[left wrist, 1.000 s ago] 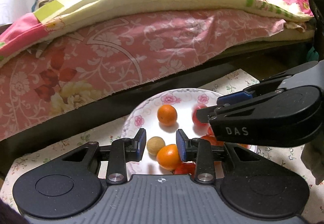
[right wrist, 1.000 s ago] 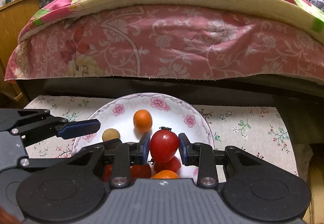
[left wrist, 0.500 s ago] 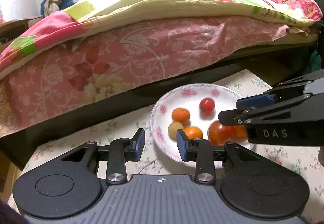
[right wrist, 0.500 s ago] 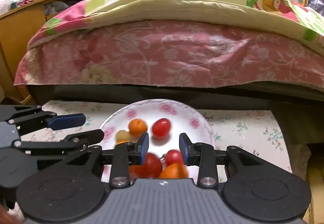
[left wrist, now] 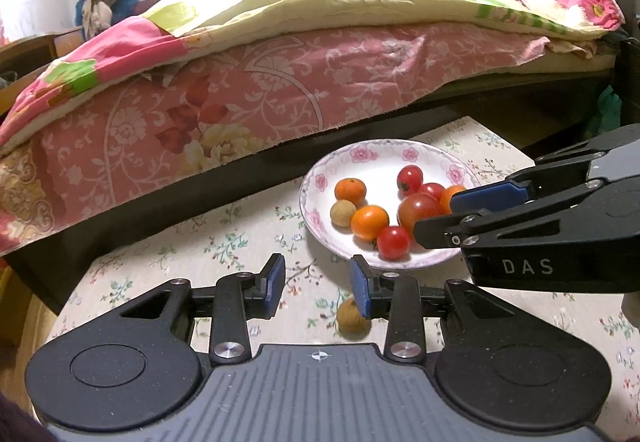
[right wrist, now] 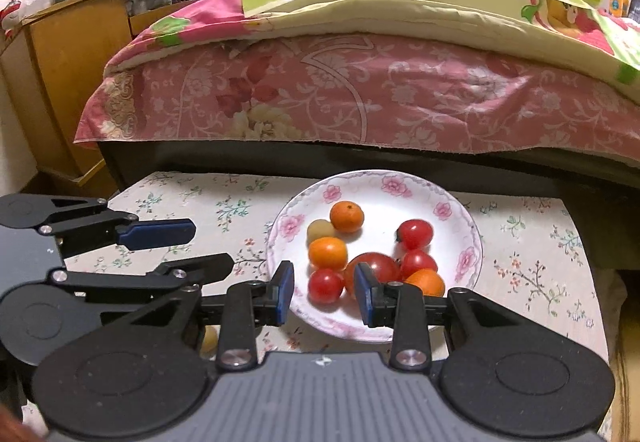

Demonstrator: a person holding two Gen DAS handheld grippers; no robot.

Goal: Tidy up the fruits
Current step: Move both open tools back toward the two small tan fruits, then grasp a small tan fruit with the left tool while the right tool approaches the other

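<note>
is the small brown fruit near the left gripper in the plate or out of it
Out. The brown fruit lies on the floral tablecloth, in front of the plate.

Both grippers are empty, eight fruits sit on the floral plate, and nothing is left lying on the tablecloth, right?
Not quite. One small tan fruit lies on the tablecloth, off the plate, just under the left gripper; the left wrist view shows it. The rest holds: both that gripper and the right gripper are empty, and eight fruits sit on the floral plate.
</note>
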